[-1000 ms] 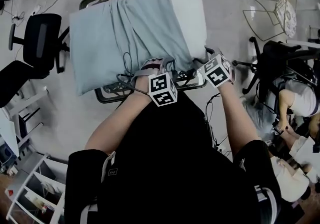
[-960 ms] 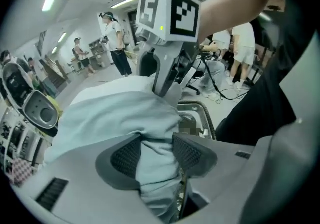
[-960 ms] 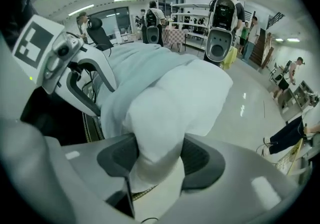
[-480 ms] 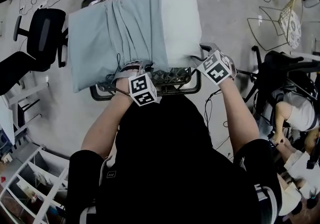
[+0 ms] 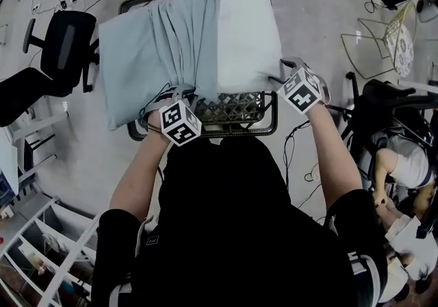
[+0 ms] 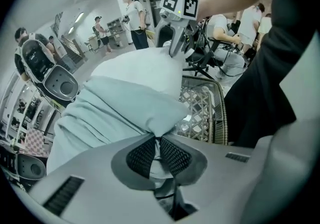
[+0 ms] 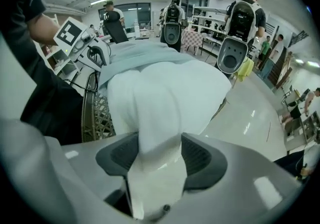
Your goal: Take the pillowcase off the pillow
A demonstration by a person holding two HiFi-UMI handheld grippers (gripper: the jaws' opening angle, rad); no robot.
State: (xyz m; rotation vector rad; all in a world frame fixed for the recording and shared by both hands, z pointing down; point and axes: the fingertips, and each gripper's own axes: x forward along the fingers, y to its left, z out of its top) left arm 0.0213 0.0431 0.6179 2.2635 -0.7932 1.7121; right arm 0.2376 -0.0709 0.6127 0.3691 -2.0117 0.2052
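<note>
— Two grips are set. Which step is this?
— The pull-off, I'd judge. The left hand-held gripper [image 6: 159,144] has just been closing, and its narrow jaws pinch a fold of the blue pillowcase [image 5: 157,52]. The right hand-held gripper [image 7: 159,155] clamps the bare white pillow [image 5: 246,39] at mid-width, its jaws having just eased open slightly.
— Next?
— Draw the hands apart along the pillow's length.
— Lying how?
— On the wire basket [image 5: 236,109], long axis across the head view, case mouth facing right.
</note>
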